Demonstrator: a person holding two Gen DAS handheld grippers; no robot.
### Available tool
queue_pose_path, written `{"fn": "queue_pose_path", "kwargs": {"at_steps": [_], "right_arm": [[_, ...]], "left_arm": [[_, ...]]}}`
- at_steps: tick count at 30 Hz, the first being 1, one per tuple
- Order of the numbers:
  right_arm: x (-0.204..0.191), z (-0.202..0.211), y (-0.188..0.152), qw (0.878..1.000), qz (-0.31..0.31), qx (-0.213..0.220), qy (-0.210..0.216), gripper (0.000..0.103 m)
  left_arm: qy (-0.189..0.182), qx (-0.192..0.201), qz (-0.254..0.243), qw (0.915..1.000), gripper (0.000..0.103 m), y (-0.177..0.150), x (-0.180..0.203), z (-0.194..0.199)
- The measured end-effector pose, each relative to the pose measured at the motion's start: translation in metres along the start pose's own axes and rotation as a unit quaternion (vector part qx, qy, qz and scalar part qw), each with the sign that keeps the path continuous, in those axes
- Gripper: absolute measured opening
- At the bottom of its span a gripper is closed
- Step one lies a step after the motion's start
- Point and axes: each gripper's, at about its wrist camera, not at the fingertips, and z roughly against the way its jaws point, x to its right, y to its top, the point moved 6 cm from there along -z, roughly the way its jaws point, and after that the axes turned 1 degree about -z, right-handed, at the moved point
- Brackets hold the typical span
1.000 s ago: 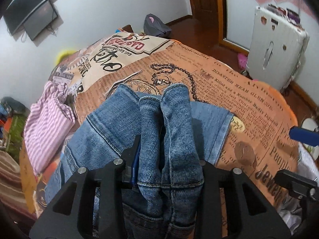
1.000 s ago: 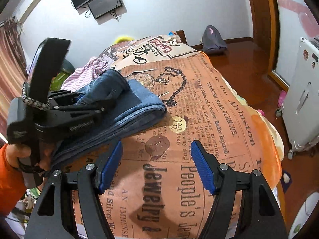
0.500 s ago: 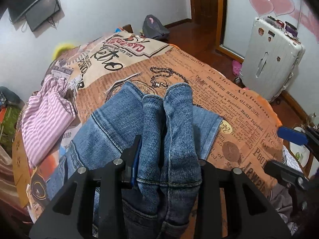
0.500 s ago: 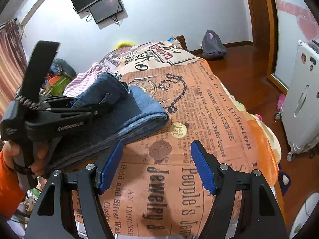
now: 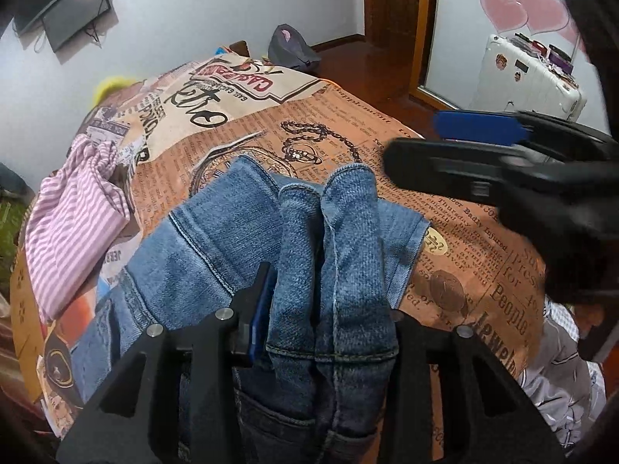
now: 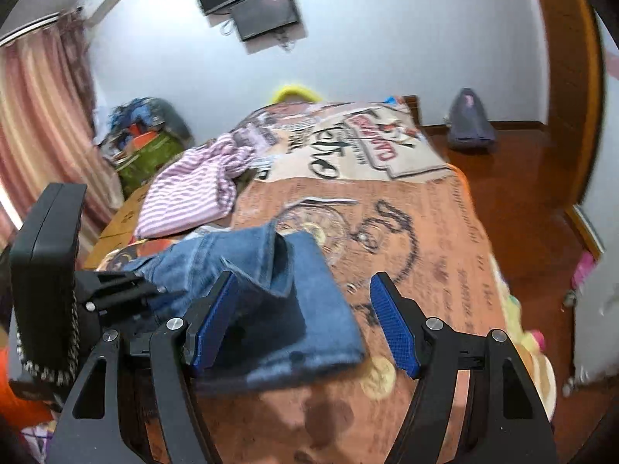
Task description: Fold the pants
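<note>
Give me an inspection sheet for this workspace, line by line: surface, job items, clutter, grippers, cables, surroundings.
Surface: bed covered by a newspaper-print spread.
Job's things: jeans, partly folded, lying on the spread.
Clutter: pink striped garment beside the jeans; white cloth at the bed's edge.
Grippers: left gripper shut on a bunched jeans fold; right gripper open, its jaws apart over the jeans' edge.
Cables: wires hanging below the wall monitor.
Surroundings: white suitcase, grey backpack on the wooden floor, curtain.
</note>
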Motion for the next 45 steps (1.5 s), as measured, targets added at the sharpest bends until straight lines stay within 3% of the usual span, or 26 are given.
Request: {"fn": "queue_pose_path", "kwargs": {"at_steps": [7,10,20,23,26,31,37,39,41,45], "right_arm": [[-0.003,-0.032,-0.007,0.999,0.011,-0.033,0.033,0.068],[0.001,-0.045,-0.015,0.998,0.033,-0.053,0.005,0.068],[0.011,-0.070,-0.046,0.992,0.046,-0.117,-0.005,0.067],[0.016,-0.060,-0.042,0.994,0.030,-0.109,-0.005,0.065],[0.017,-0.032,-0.026,0.997,0.014,-0.074,0.011,0.065],[-0.012,0.004,-0.004,0.997,0.052,-0.030,0.053,0.065],[-0.034,-0.024,-0.015,0.992,0.074,-0.059,0.079,0.065],[-0.032,-0.035,-0.019,0.991,0.065,-0.070,0.091,0.065],[-0.028,-0.043,-0.023,0.990,0.064,-0.081,0.093,0.065],[-0.031,-0.057,-0.037,0.987,0.077,-0.105,0.092,0.065]], "left_arm": [[-0.016,-0.016,0.008,0.9997,0.038,-0.004,-0.002,-0.005],[-0.013,-0.017,0.004,0.9998,0.038,-0.007,0.001,0.000],[-0.003,-0.018,0.005,0.9998,0.038,-0.020,0.003,0.012],[-0.010,-0.011,0.009,0.9998,0.038,-0.018,0.001,0.016],[-0.023,-0.010,0.010,0.9996,0.038,-0.017,-0.002,0.015],[-0.039,-0.003,0.015,0.9991,0.040,-0.019,-0.002,0.014],[-0.041,-0.006,0.017,0.9990,0.041,-0.019,-0.001,0.013],[-0.042,-0.012,0.012,0.9990,0.044,-0.021,0.000,0.013],[-0.052,-0.009,0.009,0.9986,0.060,-0.022,0.003,0.018],[-0.033,-0.001,0.000,0.9994,0.072,-0.032,-0.001,0.031]]}}
